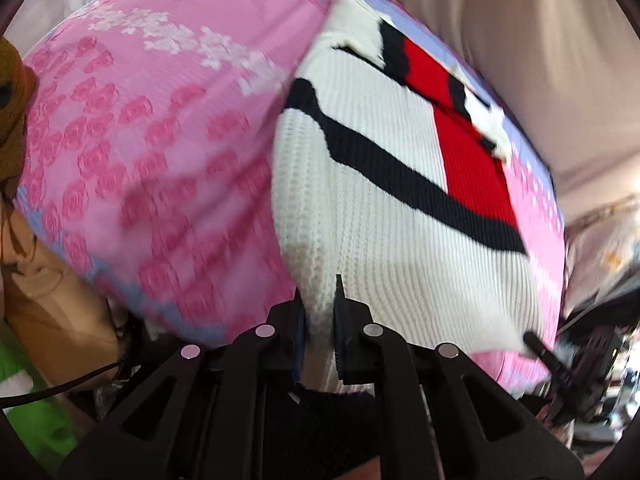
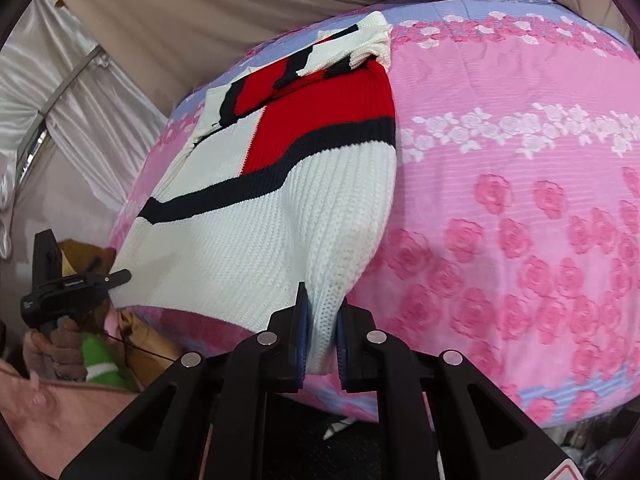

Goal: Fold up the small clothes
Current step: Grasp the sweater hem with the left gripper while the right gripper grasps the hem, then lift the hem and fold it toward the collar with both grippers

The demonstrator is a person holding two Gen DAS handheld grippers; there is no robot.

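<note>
A white knit sweater with a navy stripe and a red block lies on a pink rose-patterned bedspread. My left gripper is shut on the sweater's near left hem corner, the knit pinched between its pads and lifted. The right wrist view shows the same sweater, its sleeves folded over the chest at the far end. My right gripper is shut on the near right hem corner, raised off the bed. Each view catches the other gripper at its edge: the right gripper, and the left gripper in a hand.
The bedspread stretches wide to the right of the sweater. Beige and white curtains hang behind the bed. A brown plush toy, a tan cushion and a green item sit off the bed's left side.
</note>
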